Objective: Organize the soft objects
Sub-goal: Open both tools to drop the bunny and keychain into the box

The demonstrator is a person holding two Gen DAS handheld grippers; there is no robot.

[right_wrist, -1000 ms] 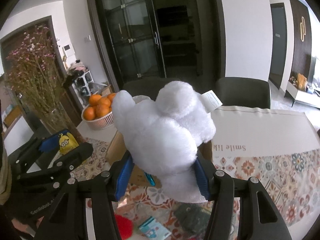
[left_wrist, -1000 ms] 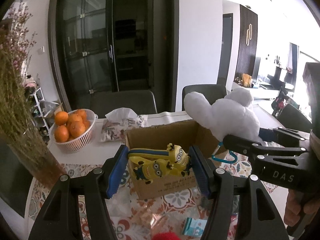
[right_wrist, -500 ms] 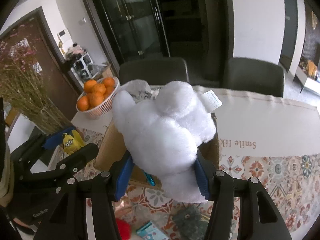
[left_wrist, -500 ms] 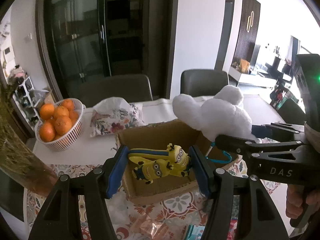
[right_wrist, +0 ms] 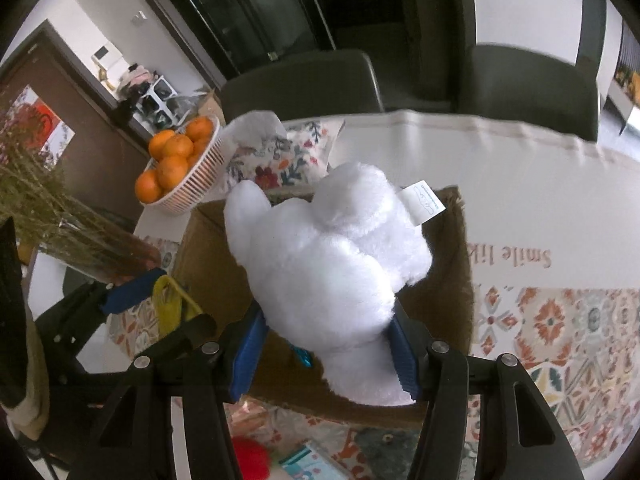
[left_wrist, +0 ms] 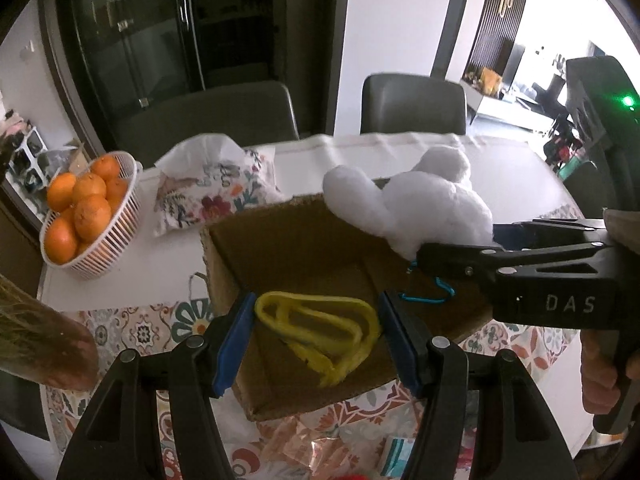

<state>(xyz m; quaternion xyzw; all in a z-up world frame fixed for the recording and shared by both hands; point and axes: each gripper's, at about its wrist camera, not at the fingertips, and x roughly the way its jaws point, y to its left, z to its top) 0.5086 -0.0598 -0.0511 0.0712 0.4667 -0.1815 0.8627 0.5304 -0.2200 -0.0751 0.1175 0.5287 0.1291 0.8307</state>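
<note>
Risk — both loads hang over the cardboard box [left_wrist: 304, 248] | left hand-held gripper [left_wrist: 316, 332] clamps yellow toy [left_wrist: 320, 328]; right hand-held gripper [right_wrist: 326, 344] clamps white plush [right_wrist: 332, 256] | your grippers sit close — they could collide, and the plush may snag the rim on release.

Your left gripper [left_wrist: 316, 334]: tilted downward, jaws clamped on a yellow toy [left_wrist: 320, 330]. Your right gripper [right_wrist: 326, 344]: angled downward beside the left one, jaws closed around a white plush [right_wrist: 328, 256]. Your right hand [left_wrist: 604, 368]: fingers wrapped around the gripper's handle, seen at the left camera's right edge.
</note>
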